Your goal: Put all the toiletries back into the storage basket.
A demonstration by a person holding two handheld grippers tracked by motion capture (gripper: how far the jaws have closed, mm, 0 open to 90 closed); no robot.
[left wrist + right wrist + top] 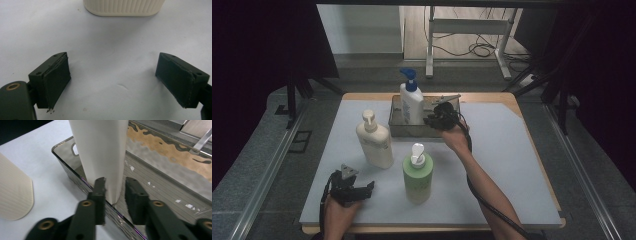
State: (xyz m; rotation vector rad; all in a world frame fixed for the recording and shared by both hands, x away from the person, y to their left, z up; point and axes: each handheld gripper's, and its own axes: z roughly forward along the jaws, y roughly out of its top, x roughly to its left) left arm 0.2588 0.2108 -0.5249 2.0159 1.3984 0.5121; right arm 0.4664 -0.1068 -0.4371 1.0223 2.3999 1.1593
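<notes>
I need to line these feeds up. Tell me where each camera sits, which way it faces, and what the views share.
High view: above the table's near edge, facing forward and down; both forearms, left gripper, right gripper.
Left gripper view: rides that gripper, facing the cream bottle; jaws wide apart.
Right gripper view: faces the white bottle in the metal tray; jaws narrow, nothing between.
Shared: both bottles show from above too.
</notes>
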